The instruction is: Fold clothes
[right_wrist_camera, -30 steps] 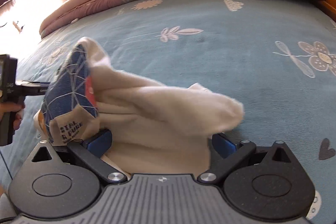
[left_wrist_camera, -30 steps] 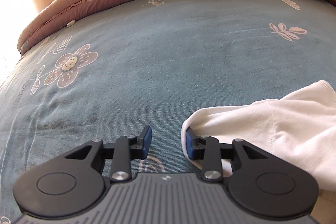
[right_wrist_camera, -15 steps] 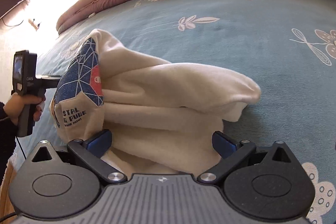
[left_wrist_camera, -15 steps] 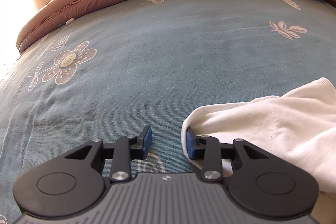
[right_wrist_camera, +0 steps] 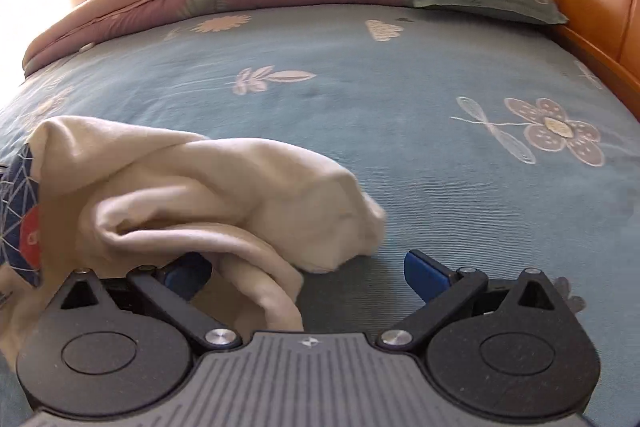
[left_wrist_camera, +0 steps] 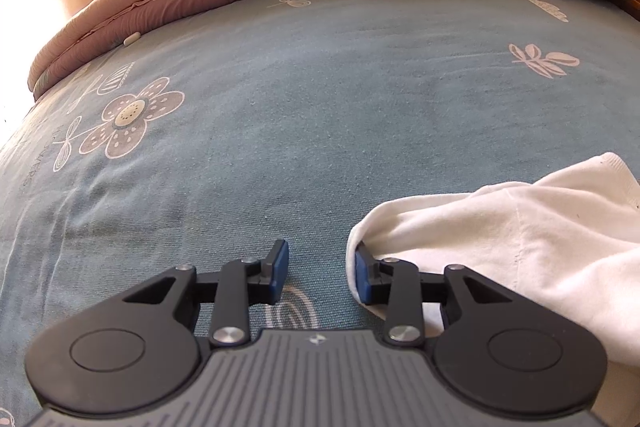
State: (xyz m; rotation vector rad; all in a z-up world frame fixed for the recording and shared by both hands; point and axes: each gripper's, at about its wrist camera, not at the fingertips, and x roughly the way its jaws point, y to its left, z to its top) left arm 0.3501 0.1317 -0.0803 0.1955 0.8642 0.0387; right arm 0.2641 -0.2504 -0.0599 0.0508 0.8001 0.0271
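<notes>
The left gripper (left_wrist_camera: 322, 277) stands partly spread, its right pad brushing the white garment (left_wrist_camera: 520, 227); the right gripper (right_wrist_camera: 308, 275) gapes wide, gripping nothing.

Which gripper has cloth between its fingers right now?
The right gripper: a fold of the white garment lies between its open fingers. The left gripper has only bedsheet in its gap; cloth drapes outside one finger.
</notes>
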